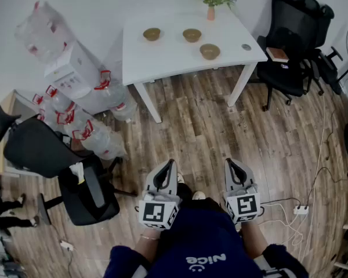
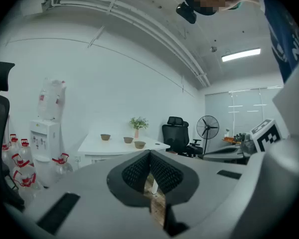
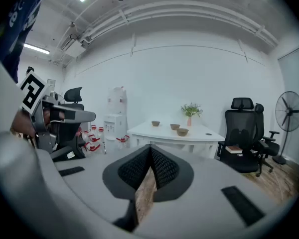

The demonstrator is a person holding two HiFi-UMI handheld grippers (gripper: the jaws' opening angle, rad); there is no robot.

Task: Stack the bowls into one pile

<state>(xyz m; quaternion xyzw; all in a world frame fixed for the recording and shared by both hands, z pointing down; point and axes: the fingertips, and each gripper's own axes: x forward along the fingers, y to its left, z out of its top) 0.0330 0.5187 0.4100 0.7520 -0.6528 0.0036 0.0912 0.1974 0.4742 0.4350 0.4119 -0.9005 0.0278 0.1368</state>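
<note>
Left tongs (image 1: pixel 167 169): jaws closed, empty, held over the wood floor (image 1: pixel 220 126), well short of the white table (image 1: pixel 162 59). On the table, unstacked and apart: left bowl (image 1: pixel 152 34), middle bowl (image 1: pixel 192 35), right bowl (image 1: pixel 210 51). Right tongs (image 1: pixel 233 168): closed, empty, equally far back.

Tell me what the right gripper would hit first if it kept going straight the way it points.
Nothing nearby. The right gripper aims slightly downward over the wood floor at the white table, so probably its front edge or a leg, though depth is unclear.
</note>
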